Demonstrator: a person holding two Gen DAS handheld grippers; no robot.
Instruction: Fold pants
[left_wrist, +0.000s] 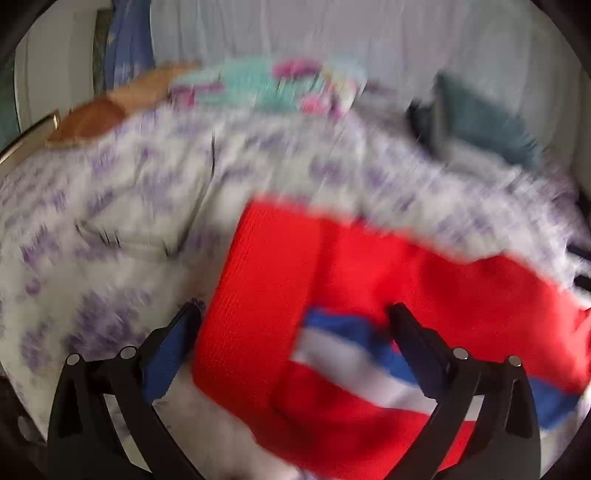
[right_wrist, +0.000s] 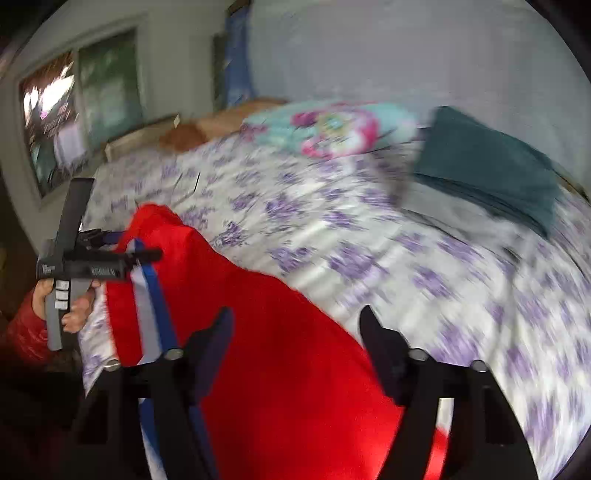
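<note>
My left gripper (left_wrist: 293, 312) and right gripper (right_wrist: 295, 317) both gape wide, empty, over the red pants (left_wrist: 332, 266) (lower centre, on the bedspread (right_wrist: 369, 240)); only the right view shows my hand (right_wrist: 79, 308).

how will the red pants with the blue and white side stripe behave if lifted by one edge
The red pants with a blue and white side stripe would probably hang limp: the fabric already lies in soft folds on the purple floral bedsheet. They look thin, so likely light. The textured knit probably grips the sheet rather than sliding, though blur hides detail.
</note>
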